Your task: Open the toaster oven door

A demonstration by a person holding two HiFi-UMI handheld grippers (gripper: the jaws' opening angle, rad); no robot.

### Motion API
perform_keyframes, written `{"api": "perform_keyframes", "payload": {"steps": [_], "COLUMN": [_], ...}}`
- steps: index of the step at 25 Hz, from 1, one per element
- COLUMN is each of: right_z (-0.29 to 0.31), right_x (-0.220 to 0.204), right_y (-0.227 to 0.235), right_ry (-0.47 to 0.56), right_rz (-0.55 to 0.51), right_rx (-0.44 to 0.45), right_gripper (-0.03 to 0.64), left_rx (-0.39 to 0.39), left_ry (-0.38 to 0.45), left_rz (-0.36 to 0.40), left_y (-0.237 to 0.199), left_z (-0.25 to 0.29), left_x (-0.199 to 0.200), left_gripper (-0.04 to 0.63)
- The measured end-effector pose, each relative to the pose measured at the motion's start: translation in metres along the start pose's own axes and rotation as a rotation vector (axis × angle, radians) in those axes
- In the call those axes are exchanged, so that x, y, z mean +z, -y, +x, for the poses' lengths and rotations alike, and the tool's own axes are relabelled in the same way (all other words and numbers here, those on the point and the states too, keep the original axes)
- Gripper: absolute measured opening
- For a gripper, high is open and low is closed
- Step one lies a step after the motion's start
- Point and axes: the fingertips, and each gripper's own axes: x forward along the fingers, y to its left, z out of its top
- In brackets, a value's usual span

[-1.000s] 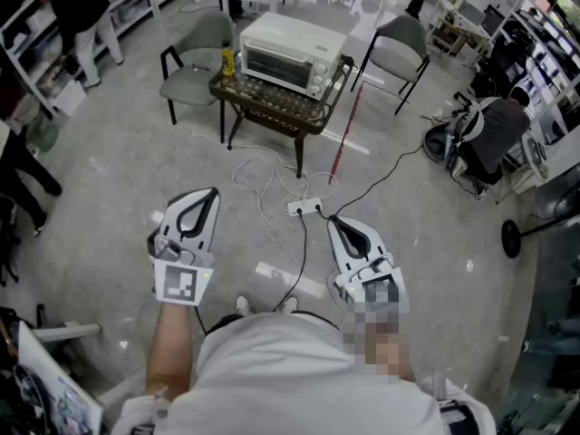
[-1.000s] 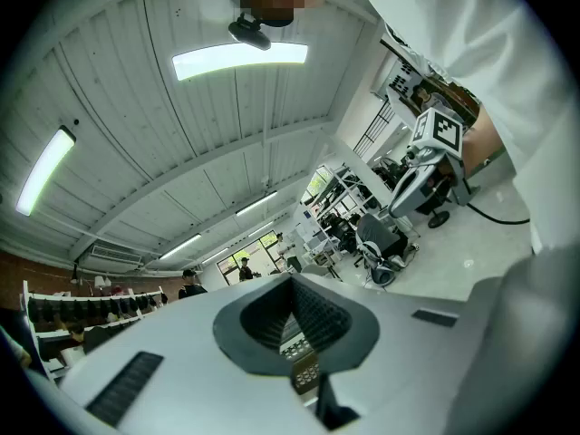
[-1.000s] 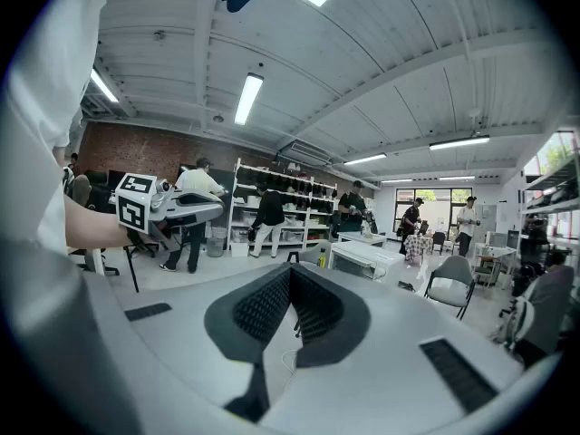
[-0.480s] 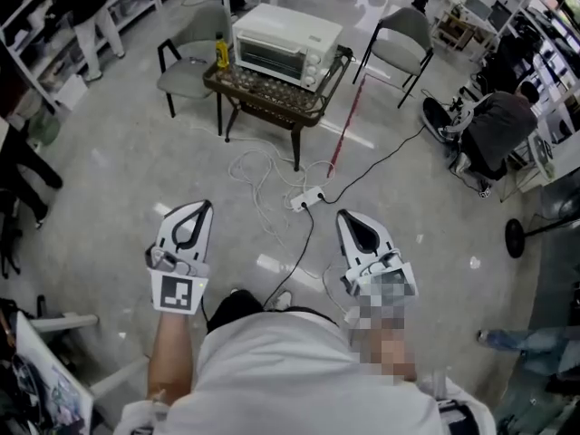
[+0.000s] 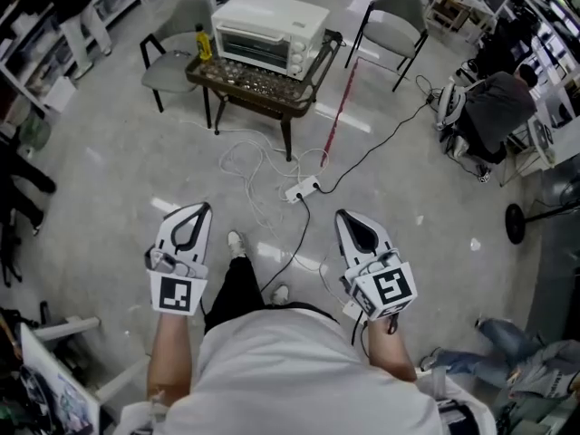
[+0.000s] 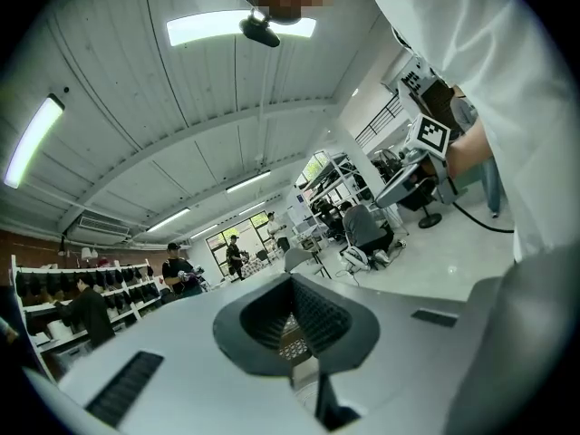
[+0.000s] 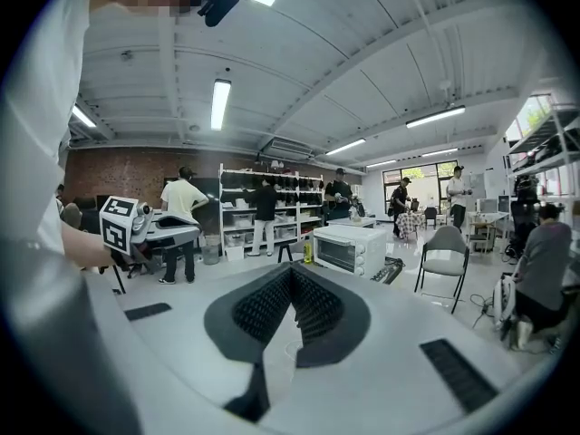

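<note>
The white toaster oven (image 5: pixel 270 23) stands on a low dark table (image 5: pixel 237 87) far ahead, its glass door closed. In the right gripper view the toaster oven (image 7: pixel 349 248) sits several steps away, beyond the jaws. My left gripper (image 5: pixel 196 208) is held in front of my body, shut with nothing in it. My right gripper (image 5: pixel 346 216) is level with it on the other side, its pads together and empty. Neither is near the oven. Seen from its own camera, the left gripper (image 6: pixel 292 288) points toward shelves and people, and the right gripper (image 7: pixel 291 277) points toward the oven.
A yellow bottle (image 5: pixel 201 42) stands on the table's left end. Grey chairs (image 5: pixel 172 48) (image 5: pixel 391 25) flank the table. White and black cables and a power strip (image 5: pixel 302 188) lie on the floor between me and the table. A seated person (image 5: pixel 494 107) is at right.
Both grippers have sunk a little in the head view. The table and oven have drifted up and left in it. My foot now shows on the floor between the grippers.
</note>
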Motion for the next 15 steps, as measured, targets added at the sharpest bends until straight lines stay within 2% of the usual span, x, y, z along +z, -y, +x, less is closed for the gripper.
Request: {"api": "perform_keyframes", "payload": {"steps": [3,6,11,15], "right_z": [0.029,0.063,0.156,0.242], "right_x": [-0.015,-0.013,0.007,0.046], "right_y": [0.006,0.033,0.072,0.085], "right_ry": [-0.017,-0.026,-0.021,-0.02], "right_rz": [-0.003,-0.002,0.005,-0.025], "right_rx": [-0.016,-0.029,-0.065,-0.076], "right_gripper": [0.021,0.022,0.021,0.021], "left_rx": [-0.018,-0.029,-0.058,-0.103], "left_ry": [0.0,0.011,0.02,0.058], "left_rz": [-0.021,-0.021,-0.05,-0.061], "left_y": [-0.007,-0.024,-0.086,-0.143], "left_z": [0.02,0.059,0.131,0.179], "left_x": [-0.031,-0.044,-0.086,-0.104], "left_gripper": [0.017,0.017,0.017,0.017]}}
